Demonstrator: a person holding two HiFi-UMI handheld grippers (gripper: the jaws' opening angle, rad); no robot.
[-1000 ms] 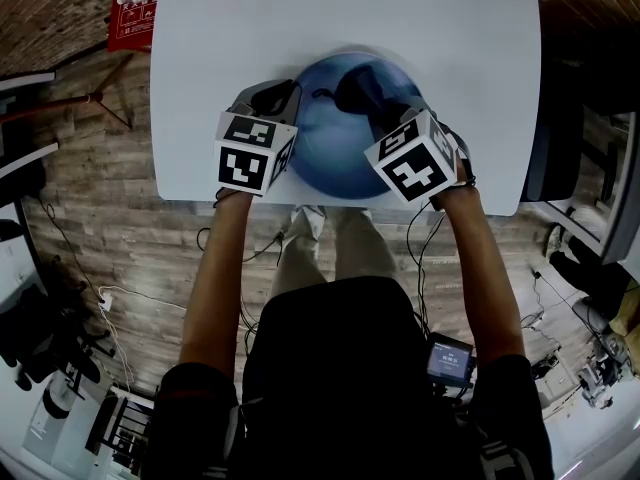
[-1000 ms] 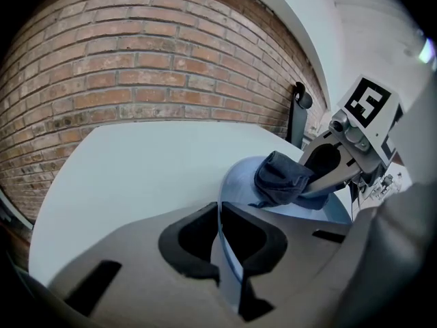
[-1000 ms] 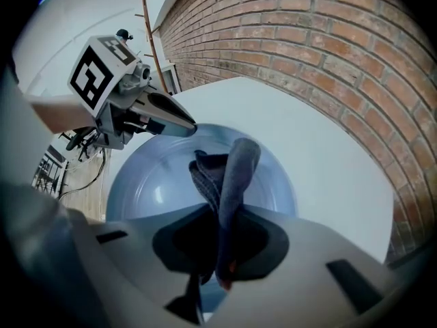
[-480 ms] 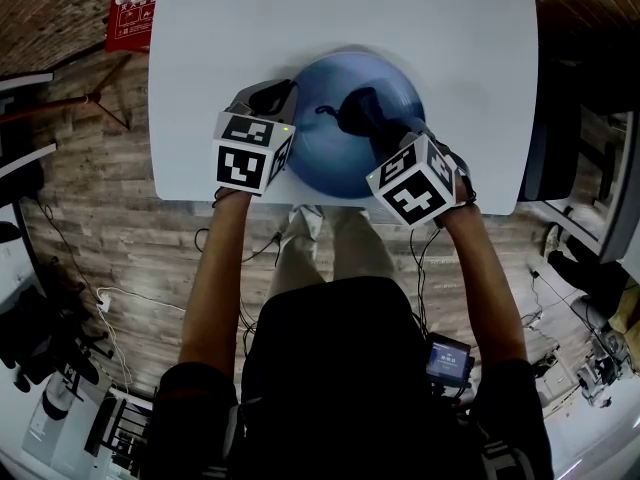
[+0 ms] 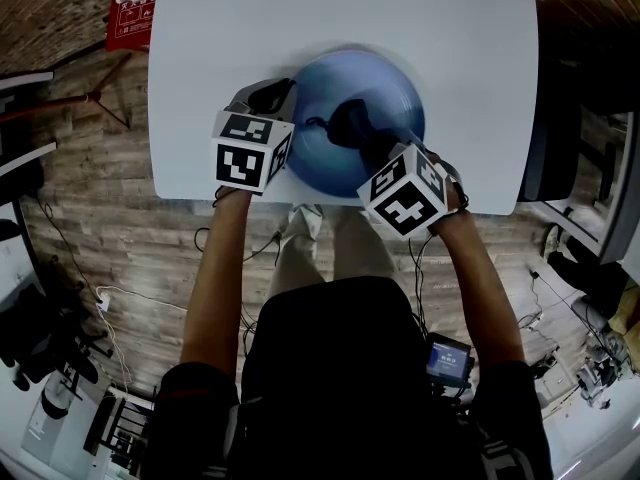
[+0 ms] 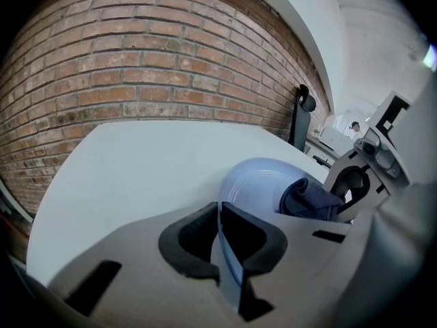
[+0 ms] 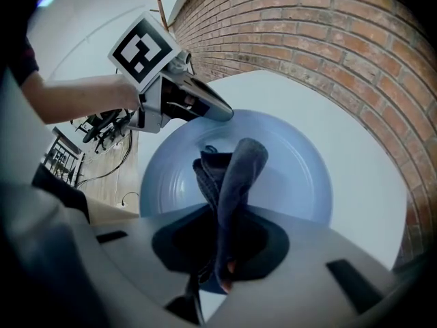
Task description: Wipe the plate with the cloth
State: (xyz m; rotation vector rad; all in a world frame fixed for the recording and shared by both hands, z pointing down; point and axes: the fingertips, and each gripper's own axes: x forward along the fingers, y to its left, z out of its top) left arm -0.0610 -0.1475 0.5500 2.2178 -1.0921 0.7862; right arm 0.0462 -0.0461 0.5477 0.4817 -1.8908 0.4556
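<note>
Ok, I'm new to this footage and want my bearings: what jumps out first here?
A big blue plate sits at the near edge of the white table, in the middle of the head view. The right gripper pinches a dark blue cloth that rests on the plate, while the left gripper clamps the plate's left rim.

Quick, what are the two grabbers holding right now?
Left gripper: closed on the rim of the blue plate.
Right gripper: closed on the dark blue cloth.
</note>
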